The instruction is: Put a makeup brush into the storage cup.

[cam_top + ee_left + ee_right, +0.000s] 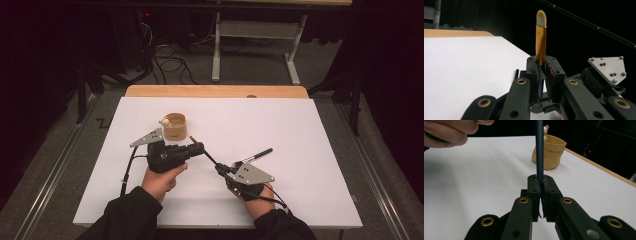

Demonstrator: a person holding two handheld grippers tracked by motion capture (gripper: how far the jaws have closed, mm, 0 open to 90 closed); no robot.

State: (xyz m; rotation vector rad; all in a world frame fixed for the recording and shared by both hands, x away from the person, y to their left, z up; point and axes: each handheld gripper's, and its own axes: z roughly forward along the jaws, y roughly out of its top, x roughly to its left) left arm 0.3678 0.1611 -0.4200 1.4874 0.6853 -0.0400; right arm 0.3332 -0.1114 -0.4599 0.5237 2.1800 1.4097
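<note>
While both sets of matte black tongs are clamped shut, they're on the same thing: a thin makeup brush. The left gripper has its jaws pinched on the shiny gold ferrule of the brush, whose pale rounded bristle tip sticks up past them in the left gripper view. The right gripper grips the dark, smooth handle at its other end, so the stick runs diagonally between the two near the middle of the white table.

Just beyond the left gripper, on the far side, sits a small tan pouch, soft-looking with a rolled rim and a tiny round-headed thing poking out.

A second brush with a black handle lies right of the right gripper.

Can't make out what's inside the pouch, and the brush handle is cut off at the top of the right gripper view.
</note>
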